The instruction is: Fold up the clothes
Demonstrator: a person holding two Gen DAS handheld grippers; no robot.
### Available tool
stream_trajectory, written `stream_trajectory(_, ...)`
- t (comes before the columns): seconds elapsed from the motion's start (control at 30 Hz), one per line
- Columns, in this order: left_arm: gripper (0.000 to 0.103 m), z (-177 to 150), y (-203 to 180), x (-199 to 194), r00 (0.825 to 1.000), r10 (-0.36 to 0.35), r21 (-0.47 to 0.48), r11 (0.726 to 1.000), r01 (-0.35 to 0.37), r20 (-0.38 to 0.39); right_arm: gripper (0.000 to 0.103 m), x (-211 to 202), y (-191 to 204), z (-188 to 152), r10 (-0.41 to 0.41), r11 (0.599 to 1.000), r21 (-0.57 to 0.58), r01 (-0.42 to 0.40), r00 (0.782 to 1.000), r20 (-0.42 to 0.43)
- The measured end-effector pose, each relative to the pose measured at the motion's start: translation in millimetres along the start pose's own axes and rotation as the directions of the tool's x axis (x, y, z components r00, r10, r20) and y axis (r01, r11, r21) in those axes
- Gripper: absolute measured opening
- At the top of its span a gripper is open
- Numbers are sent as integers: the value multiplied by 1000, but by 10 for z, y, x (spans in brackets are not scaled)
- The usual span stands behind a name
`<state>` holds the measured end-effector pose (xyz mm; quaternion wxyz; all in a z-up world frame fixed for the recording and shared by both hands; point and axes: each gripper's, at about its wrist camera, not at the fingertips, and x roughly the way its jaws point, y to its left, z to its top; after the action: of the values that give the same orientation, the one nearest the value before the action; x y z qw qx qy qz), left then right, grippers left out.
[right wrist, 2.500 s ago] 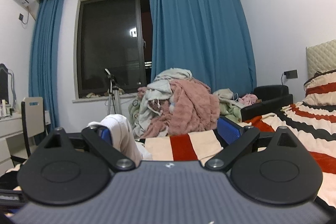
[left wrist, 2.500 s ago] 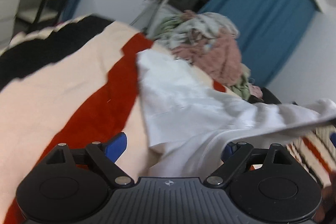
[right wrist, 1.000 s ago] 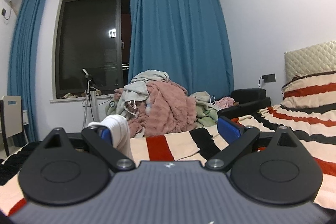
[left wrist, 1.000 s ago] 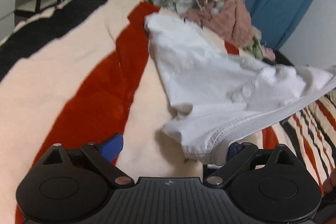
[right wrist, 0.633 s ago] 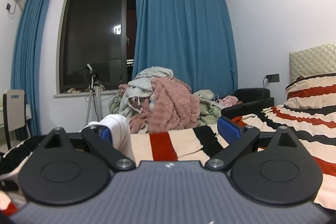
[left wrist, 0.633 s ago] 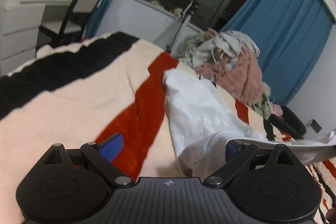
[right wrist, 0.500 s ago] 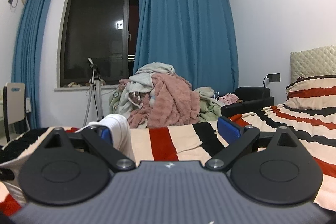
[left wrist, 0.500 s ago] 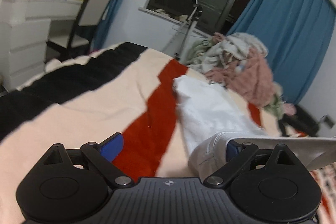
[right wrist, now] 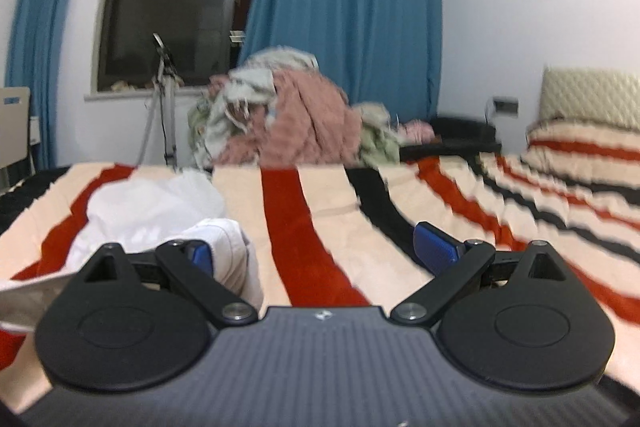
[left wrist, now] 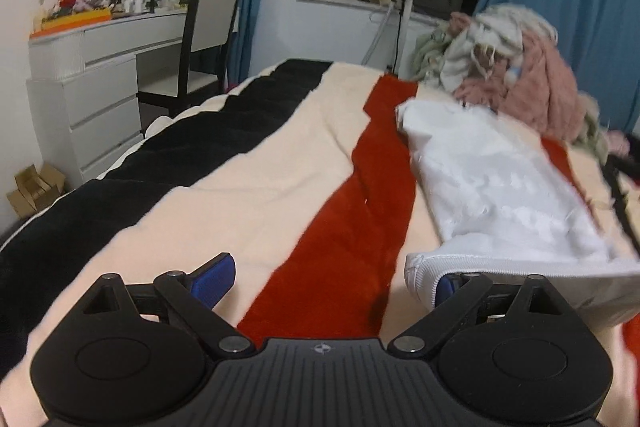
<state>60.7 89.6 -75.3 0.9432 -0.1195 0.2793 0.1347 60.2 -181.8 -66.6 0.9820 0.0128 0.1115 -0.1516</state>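
A white garment (left wrist: 500, 187) lies stretched across the striped blanket (left wrist: 256, 187) on the bed. Its stitched hem (left wrist: 424, 267) is draped over the right fingertip (left wrist: 446, 287) of my left gripper (left wrist: 330, 281), whose jaws stand wide apart with nothing between them. In the right wrist view the same white garment (right wrist: 152, 207) lies at the left, with a bunched end wrapped over the left fingertip (right wrist: 200, 253) of my right gripper (right wrist: 318, 247). That gripper is open too, low over the blanket (right wrist: 320, 195).
A heap of pink, grey and green clothes (right wrist: 288, 119) sits past the foot of the bed beside a tripod (right wrist: 164, 99). A white dresser (left wrist: 92, 87) and chair (left wrist: 208, 27) stand at the left. A black armchair (right wrist: 460, 135) and headboard (right wrist: 592, 95) are at the right.
Both grippers have come down toward the bed with the white garment hooked on their fingers. The garment now lies flatter on the blanket, and the right wrist view has tipped from the window toward the bed.
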Motion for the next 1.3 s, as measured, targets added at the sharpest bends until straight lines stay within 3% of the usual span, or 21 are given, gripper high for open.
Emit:
stream_trajectory(0.13,96,29,74,-303,996,-25,-47,998,29,90,98,-77,-57,-48,-16,999,49,18,999,-41)
stream_trajectory(0.3,96,64,210,-705,979,-23,-132,990,51,203,98,-354,-101,20,11,994,106,-12,1000,5)
stream_trajectory(0.47,96,348,359,-1238,945,-28,-246,963,113,327,98,-649,-127,270,55,988,142,-67,995,87)
stream_trajectory(0.53,96,571,356,-1568,910,-27,-250,958,142,413,98,-760,-150,552,91,983,149,-110,987,134)
stream_trajectory(0.67,101,1137,260,-2337,804,-28,-199,963,181,594,98,-1092,-234,1404,142,968,161,-192,950,279)
stream_trajectory(0.73,102,1484,205,-2704,762,-53,-171,962,212,645,98,-1282,-302,1853,158,960,168,-225,927,341)
stream_trajectory(0.9,103,2439,-2,-3571,674,-116,-97,958,270,730,98,-1690,-570,3053,216,923,204,-326,879,425)
stream_trajectory(1.03,103,3108,-273,-4094,623,-127,-60,961,270,772,98,-1894,-746,3873,245,911,189,-366,850,466)
stream_trajectory(1.1,103,3400,-462,-4219,613,-130,-38,967,253,779,98,-1913,-785,4164,235,922,163,-350,844,482)
stream_trajectory(1.17,103,3631,-648,-4210,618,-133,-20,972,235,775,98,-1843,-819,4408,232,928,153,-341,845,482)
stream_trajectory(1.23,103,3806,-824,-4067,634,-137,-8,975,222,761,98,-1690,-826,4576,231,933,142,-330,854,466)
stream_trajectory(1.3,103,3905,-982,-3734,669,-140,-3,978,208,730,98,-1488,-806,4687,230,941,128,-314,867,442)
